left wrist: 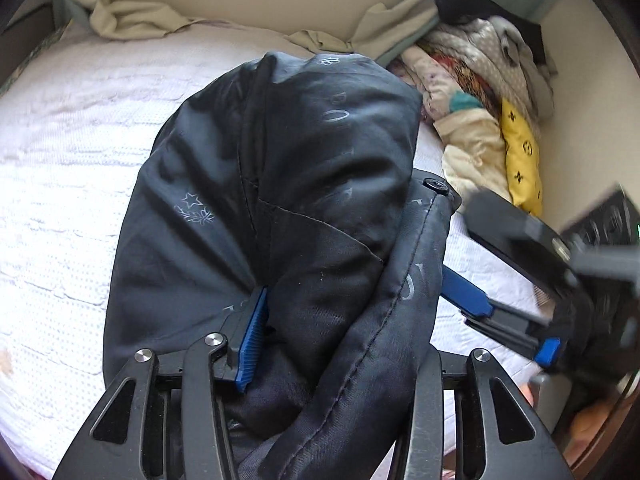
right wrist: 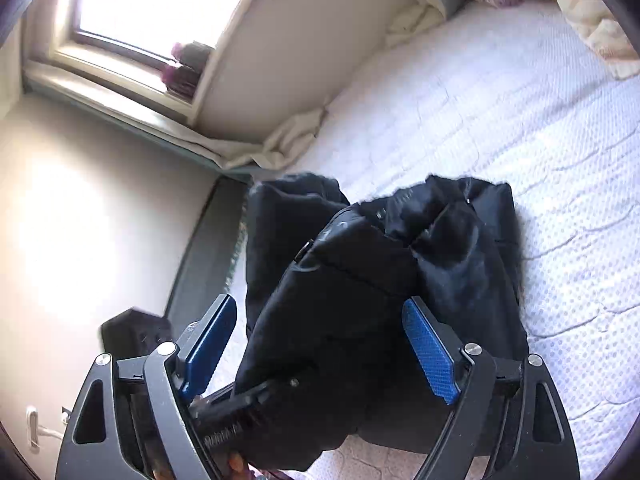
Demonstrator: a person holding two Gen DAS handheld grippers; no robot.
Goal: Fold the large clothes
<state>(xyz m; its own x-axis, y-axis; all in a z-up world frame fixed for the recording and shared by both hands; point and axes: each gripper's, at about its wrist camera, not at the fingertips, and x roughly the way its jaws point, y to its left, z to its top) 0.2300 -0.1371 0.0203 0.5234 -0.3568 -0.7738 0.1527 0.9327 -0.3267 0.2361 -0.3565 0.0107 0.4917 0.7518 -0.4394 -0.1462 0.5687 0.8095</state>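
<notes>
White quilted bedding spreads ahead of both your tongs, with a heap of mixed laundry piled against the wall off to the right of your left tongs, and a bright window far ahead-left of your right tongs.

Your dark jacket is bunched and lifted, draped over and ahead of your left tongs. Its blue pad presses into the fabric on one side, but the opposite finger is buried under cloth, so you appear to be gripping the jacket there, though the closure itself is not fully visible. Your right tongs stand wide, their blue pads well apart with jacket fabric hanging between them, not pinched.

Judging from this, you are early: the jacket is crumpled, not laid flat, and no clean fold line shows. Spreading it on the bedding, squaring sleeves and folding all seem left to do.

Hard to read: where the sleeves and hem lie, what the faint pale lettering on the cloth says, and the blurred right tongs seen from the left camera.
</notes>
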